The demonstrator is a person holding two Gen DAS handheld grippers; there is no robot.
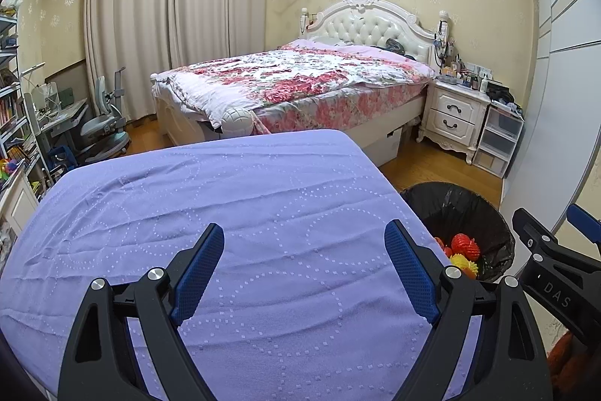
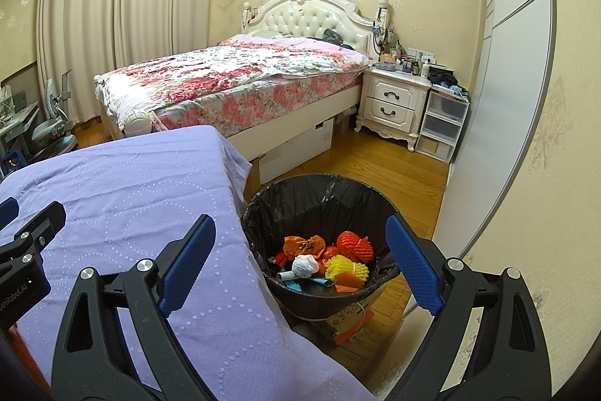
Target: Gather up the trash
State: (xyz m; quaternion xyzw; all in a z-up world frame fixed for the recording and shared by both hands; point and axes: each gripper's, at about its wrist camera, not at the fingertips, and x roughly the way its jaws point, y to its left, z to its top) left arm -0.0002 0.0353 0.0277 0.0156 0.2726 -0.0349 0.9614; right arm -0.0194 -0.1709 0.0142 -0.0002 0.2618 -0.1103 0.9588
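Over bin [image 2: 319,198], R hand-held gripper [image 2: 300,264] released; trash [image 2: 323,264] fully visible R view only.

The room is evenly and fairly brightly lit with a warm yellowish cast from overhead indoor light, the drawn curtains [image 1: 150,21] letting no daylight through, and shadows are soft, pooling under the bed [image 1: 296,89] and inside the black-lined bin [image 2: 319,198]. Both views are sharp through the middle with no motion blur, though small glints sit on the metal bolts of each hand-held gripper [image 1: 304,277] [image 2: 300,269]. The fisheye bends the wardrobe [image 2: 518,36] and walls into curves, and black vignetting fills the corners.
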